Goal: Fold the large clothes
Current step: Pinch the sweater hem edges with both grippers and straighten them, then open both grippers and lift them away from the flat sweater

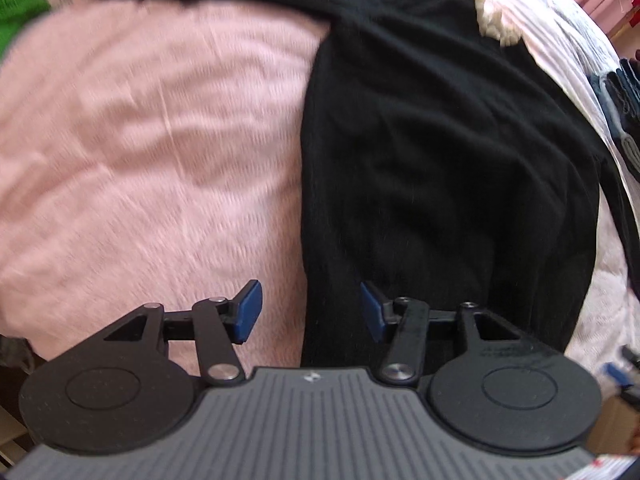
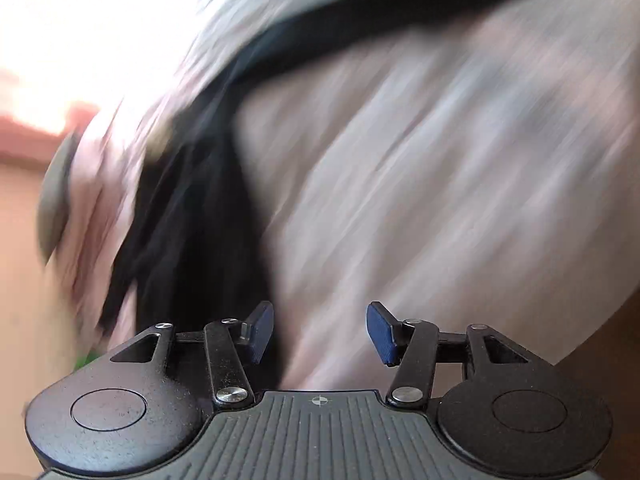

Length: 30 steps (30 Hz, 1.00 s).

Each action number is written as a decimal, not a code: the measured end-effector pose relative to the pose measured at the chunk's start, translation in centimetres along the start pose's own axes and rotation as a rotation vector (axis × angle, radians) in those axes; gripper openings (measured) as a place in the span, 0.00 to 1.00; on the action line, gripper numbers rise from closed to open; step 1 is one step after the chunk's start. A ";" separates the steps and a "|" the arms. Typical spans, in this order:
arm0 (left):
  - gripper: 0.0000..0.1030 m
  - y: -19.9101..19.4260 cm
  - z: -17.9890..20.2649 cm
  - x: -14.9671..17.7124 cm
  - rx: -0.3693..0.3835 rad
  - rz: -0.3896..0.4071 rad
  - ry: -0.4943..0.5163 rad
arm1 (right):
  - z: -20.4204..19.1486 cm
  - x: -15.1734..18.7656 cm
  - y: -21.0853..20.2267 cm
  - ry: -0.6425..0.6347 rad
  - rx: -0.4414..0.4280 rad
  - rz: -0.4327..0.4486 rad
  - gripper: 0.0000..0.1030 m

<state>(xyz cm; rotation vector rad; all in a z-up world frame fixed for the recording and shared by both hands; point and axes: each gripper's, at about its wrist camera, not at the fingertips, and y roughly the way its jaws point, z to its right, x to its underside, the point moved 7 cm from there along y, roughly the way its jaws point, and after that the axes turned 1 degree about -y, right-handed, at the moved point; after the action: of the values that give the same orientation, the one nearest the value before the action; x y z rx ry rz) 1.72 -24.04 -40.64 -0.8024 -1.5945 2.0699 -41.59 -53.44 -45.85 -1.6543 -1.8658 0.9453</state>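
A large black garment (image 1: pixel 440 160) lies spread on a pink bedspread (image 1: pixel 140 140). In my left wrist view it fills the right half of the picture, running from the near edge to the far side, where one long black part stretches off to the left along the top. Its left edge is fairly straight against the pink cloth. A small patch of cream fabric (image 1: pixel 498 22) sits at its far right corner.

My left tongs (image 1: pixel 311 312) hang above the near end of the garment with their blue pads standing apart. Nothing is between them. The left pad is over the bedspread and the right pad over the black cloth.

In my right wrist view everything is badly blurred. The black garment (image 2: pixel 192 216) shows as a dark streak on the left with a band slanting up to the far right, on the pale pink bedspread (image 2: pixel 440 180). My right tongs (image 2: pixel 320 334) are spread wide and hold nothing.

Farther out, the left view shows something bright green (image 1: pixel 16 12) at the far left and a pile of dark folded clothes (image 1: pixel 624 92) at the right edge.
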 end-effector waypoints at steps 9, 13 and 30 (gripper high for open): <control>0.02 3.6 -2.0 0.5 0.271 -0.085 -0.083 | -2.6 5.1 5.6 0.093 -0.030 0.005 0.00; 0.02 0.2 -2.2 -0.6 0.342 -0.016 0.031 | -4.3 5.3 1.6 0.011 0.029 0.080 0.00; 0.19 -2.2 -4.5 -0.9 -0.030 0.052 0.266 | -10.8 2.8 0.2 -0.422 0.570 0.125 0.43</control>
<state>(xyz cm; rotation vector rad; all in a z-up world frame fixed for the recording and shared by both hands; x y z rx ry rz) 5.31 -20.72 -39.12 -1.0908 -1.4753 1.8845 -33.92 -48.68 -39.24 -1.2928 -1.5216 1.7932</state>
